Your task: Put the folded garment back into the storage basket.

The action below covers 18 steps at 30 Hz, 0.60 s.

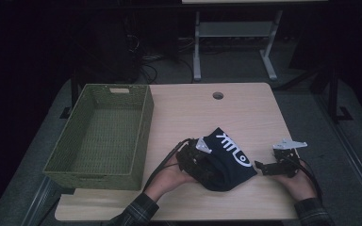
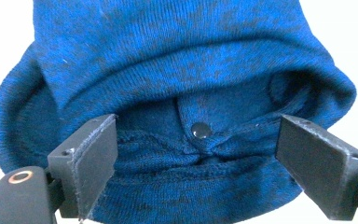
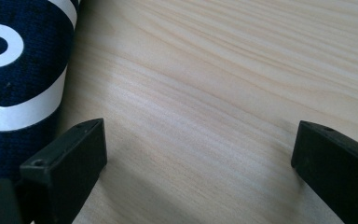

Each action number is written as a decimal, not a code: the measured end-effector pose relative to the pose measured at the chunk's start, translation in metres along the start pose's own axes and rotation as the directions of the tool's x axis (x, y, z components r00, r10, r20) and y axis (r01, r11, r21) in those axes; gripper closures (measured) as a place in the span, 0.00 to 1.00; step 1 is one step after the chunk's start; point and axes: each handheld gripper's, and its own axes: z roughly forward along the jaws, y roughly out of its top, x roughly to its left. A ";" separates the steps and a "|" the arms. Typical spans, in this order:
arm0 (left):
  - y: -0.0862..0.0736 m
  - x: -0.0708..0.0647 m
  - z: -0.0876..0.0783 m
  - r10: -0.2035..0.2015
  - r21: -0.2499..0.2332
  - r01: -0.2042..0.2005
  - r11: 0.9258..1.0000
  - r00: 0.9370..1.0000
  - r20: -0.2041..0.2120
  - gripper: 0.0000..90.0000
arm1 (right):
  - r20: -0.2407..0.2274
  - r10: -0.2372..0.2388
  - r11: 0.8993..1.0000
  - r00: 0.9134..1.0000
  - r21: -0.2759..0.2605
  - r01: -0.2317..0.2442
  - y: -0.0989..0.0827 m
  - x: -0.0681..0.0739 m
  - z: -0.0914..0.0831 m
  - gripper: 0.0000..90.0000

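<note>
A dark blue knit garment with white print lies folded on the wooden table, near its front edge. My left gripper sits at the garment's left side. In the left gripper view its jaws stand wide apart with the blue fabric and a small metal snap between them, so it is open. My right gripper rests just right of the garment, pointing at it. In the right gripper view its jaws are apart over bare wood, with the printed fabric at the left.
A green woven basket stands on the table's left part, holding nothing visible. A round cable hole sits near the table's far edge. A white desk frame stands on the floor beyond.
</note>
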 end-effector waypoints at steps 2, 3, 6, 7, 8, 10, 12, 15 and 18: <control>-0.001 0.001 0.007 0.000 0.020 0.000 1.000 1.000 0.009 0.13 | 0.000 0.000 1.000 1.000 0.000 0.000 0.000 0.000 0.000 0.03; -0.002 0.000 0.009 -0.009 0.023 0.009 1.000 1.000 0.011 0.13 | 0.000 0.000 1.000 1.000 0.000 0.000 0.000 0.000 0.000 0.03; -0.002 0.000 0.016 0.013 0.059 -0.013 0.998 1.000 0.008 0.13 | 0.000 0.000 1.000 1.000 0.000 0.000 0.000 0.000 0.000 0.03; -0.003 -0.001 0.019 0.010 0.062 -0.010 0.998 1.000 0.003 0.12 | 0.000 0.000 1.000 1.000 0.000 0.000 0.000 0.000 0.000 0.03; -0.004 -0.001 0.021 0.014 0.067 -0.014 0.998 1.000 0.004 0.12 | 0.000 0.000 1.000 1.000 0.000 0.000 0.000 0.000 0.000 0.03; -0.006 -0.001 0.023 0.019 0.068 -0.019 0.998 1.000 0.001 0.12 | 0.000 0.000 1.000 1.000 0.000 0.000 0.000 0.000 0.000 0.03; -0.007 -0.001 0.023 0.019 0.065 -0.020 0.998 1.000 0.003 0.12 | 0.000 0.000 1.000 1.000 0.000 0.000 0.000 0.000 0.000 0.03; -0.008 -0.002 0.024 0.044 0.067 -0.044 0.997 0.999 0.000 0.12 | 0.000 0.000 1.000 1.000 0.000 0.000 0.000 0.000 0.000 0.03; -0.008 -0.003 0.024 0.060 0.078 -0.059 0.995 0.998 -0.011 0.13 | 0.000 0.000 1.000 1.000 0.000 0.000 0.000 0.000 0.000 0.03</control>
